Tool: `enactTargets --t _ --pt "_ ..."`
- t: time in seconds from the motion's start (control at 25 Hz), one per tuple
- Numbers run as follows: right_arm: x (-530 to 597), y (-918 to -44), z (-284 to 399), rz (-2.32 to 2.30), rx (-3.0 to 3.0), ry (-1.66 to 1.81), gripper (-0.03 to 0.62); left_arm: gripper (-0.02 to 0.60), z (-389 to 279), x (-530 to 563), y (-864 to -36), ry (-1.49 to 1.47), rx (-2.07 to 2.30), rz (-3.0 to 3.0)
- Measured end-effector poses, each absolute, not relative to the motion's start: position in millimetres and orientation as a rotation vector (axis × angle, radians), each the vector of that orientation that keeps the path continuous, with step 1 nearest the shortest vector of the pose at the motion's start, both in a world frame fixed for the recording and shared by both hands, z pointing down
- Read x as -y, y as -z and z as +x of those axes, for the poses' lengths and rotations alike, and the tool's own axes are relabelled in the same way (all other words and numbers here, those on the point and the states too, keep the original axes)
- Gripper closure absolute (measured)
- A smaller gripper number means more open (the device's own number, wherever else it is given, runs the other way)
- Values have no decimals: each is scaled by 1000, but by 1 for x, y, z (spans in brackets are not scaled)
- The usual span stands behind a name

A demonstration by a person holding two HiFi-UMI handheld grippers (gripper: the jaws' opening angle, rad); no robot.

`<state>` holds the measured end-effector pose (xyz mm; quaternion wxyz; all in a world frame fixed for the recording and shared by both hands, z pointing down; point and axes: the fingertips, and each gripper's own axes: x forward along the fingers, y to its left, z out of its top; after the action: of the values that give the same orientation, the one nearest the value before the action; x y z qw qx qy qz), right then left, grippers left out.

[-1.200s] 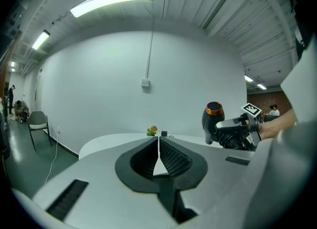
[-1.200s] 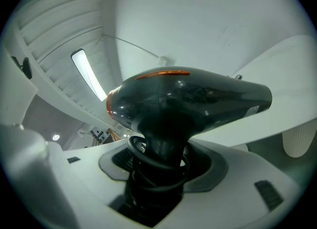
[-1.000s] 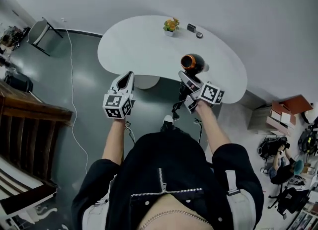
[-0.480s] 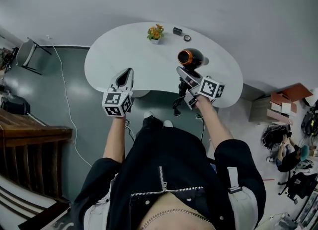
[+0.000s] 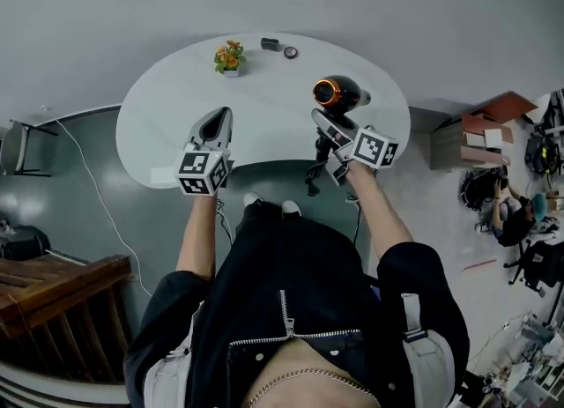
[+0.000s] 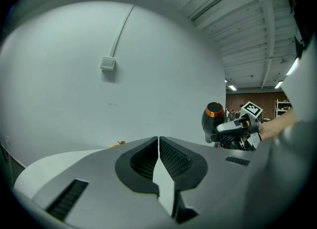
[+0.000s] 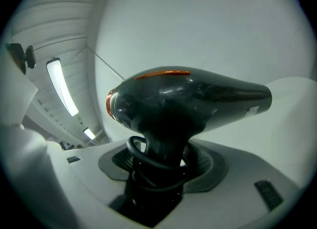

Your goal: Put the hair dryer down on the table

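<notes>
A black hair dryer [image 5: 338, 94] with an orange ring at its back end is held above the right part of the white table [image 5: 176, 102]. My right gripper [image 5: 323, 127] is shut on its handle, with the cord coiled round the handle [image 7: 157, 166]. The dryer's body [image 7: 198, 97] lies crosswise over the jaws, nozzle to the right in the right gripper view. My left gripper [image 5: 215, 126] hovers over the table's near edge, shut and holding nothing. From the left gripper view the dryer [image 6: 213, 119] shows at right.
A small potted plant [image 5: 229, 57] with orange flowers stands at the table's far side, with two small dark objects [image 5: 278, 47] beside it. A grey wall runs behind the table. Boxes [image 5: 471, 137] stand on the floor at right, a chair [image 5: 18, 146] at left.
The whole view has shifted: the table now lies nearer and more to the left. Both grippers have come over the table's near edge, the right one still carrying the dryer.
</notes>
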<state>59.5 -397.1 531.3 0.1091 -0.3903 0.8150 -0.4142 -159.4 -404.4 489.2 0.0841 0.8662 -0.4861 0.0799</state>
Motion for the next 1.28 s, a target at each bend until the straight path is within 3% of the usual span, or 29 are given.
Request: enactTargets --t 0.52,1.28 --pt "375 -585 148 -1493 -2265 1272 335 554 -94 422 -514 -300 1218 2648" --pt "438 -687 206 -1848 -2301 1440 332 554 -171 405 -527 -334 1432 2497"
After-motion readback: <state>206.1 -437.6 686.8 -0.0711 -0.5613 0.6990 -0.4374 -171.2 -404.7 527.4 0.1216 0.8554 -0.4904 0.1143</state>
